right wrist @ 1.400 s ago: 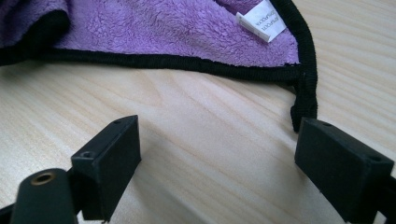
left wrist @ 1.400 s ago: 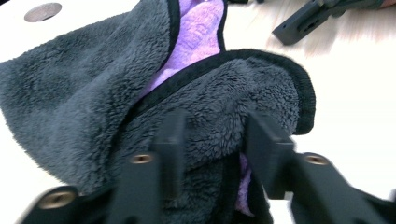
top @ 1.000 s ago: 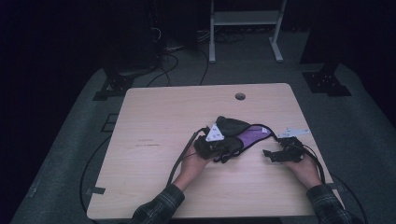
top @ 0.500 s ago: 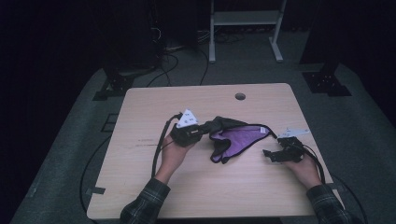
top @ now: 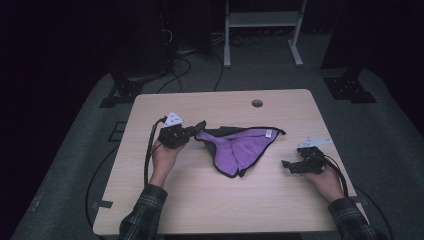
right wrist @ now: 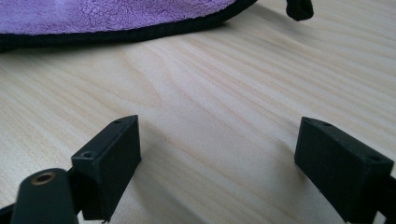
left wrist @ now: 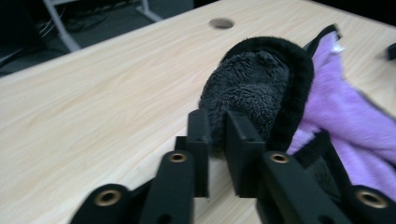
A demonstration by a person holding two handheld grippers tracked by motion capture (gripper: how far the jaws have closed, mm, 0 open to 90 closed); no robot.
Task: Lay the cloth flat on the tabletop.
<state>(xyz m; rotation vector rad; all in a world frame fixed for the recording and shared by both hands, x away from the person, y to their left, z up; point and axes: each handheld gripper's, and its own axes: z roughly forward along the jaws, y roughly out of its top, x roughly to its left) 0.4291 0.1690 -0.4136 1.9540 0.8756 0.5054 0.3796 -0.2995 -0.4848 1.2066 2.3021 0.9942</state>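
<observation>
The cloth (left wrist: 261,93) is held by a thin edge in the left gripper (left wrist: 218,140); it may slip out. The right gripper (right wrist: 217,154) fingers are wide apart.

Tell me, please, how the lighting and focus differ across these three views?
High view: the table is dimly lit and its surroundings fall into near darkness. Left gripper view: the jaws are soft, and the cloth they pinch is slightly blurred. Right gripper view: bright and even, with wood grain crisp between the open jaws.
</observation>
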